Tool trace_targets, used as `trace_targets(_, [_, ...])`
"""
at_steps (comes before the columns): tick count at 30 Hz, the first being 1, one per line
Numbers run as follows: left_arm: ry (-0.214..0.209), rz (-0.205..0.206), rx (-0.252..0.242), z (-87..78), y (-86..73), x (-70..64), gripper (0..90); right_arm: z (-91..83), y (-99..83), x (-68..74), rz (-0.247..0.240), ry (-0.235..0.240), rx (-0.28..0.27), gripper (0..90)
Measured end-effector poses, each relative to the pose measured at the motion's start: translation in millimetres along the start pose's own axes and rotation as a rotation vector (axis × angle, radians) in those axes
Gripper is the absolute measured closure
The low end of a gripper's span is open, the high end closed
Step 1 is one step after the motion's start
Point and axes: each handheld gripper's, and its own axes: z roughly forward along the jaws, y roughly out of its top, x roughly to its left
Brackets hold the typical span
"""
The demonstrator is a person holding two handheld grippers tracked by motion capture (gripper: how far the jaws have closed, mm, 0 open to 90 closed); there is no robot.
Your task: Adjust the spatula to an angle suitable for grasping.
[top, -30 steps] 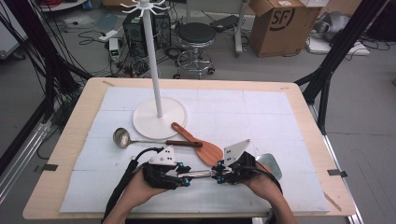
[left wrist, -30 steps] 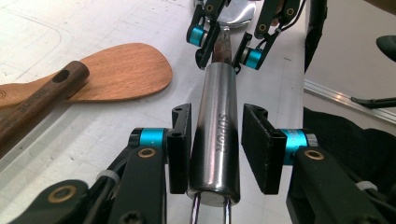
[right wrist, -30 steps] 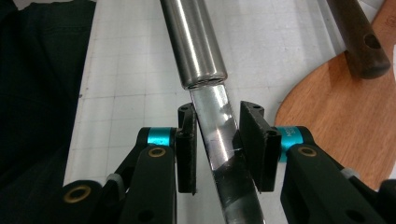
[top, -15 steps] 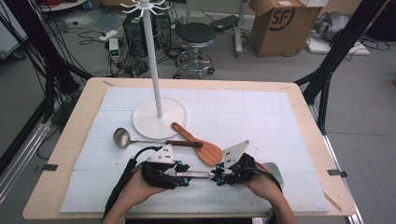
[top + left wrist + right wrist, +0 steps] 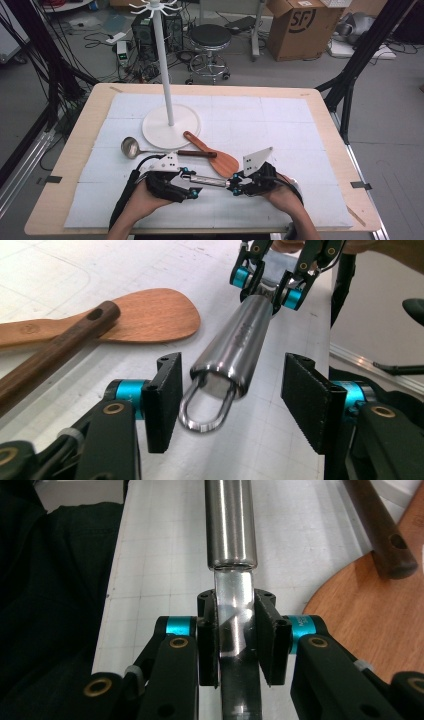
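Surface: white gridded mat (image 5: 300, 125) lay over a pale wooden table (image 5: 80, 150), with a cluttered workshop floor beyond.
Left gripper (image 5: 186, 184): stood at the near left; its jaws were spread wide on either side of the tool's loop end, touching neither side.
Held tool: shiny round steel utensil handle with a wire hanging loop (image 5: 235, 347) hung level between the two grippers, just above the near middle of the mat.
Right gripper (image 5: 234, 186): sat at the near right; its jaws were pressed onto the flat steel neck beyond the handle.
Flat brown wooden spatula (image 5: 215, 156): lay just beyond the grippers, blade toward the near right.
Steel ladle with a dark wooden handle (image 5: 150, 150): lay left of the spatula, its handle end resting across the spatula.
White round-based hook stand (image 5: 167, 100): stood upright farther off, left of centre.
Background: black stool (image 5: 210, 40) and brown cardboard box (image 5: 297, 25) on the floor.
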Motion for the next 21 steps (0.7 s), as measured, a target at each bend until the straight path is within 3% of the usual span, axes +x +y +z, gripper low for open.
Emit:
trace_targets(5, [0.019, -0.004, -0.023, -6.2, -1.3, 2.2, 35.1, -3.8, 0.8, -1.3, 0.041, -0.005, -0.01, 74.3])
trace_targets(13, [0.031, -0.01, -0.033, -6.2, -1.9, 3.5, 33.9, -13.7, 5.9, -5.3, 0.1, -0.023, -0.055, 74.5])
trace_targets(21, [0.028, -0.014, -0.031, -3.6, -2.4, 3.4, 33.9, -20.1, 13.1, -9.3, 0.196, -0.013, -0.117, 74.6])
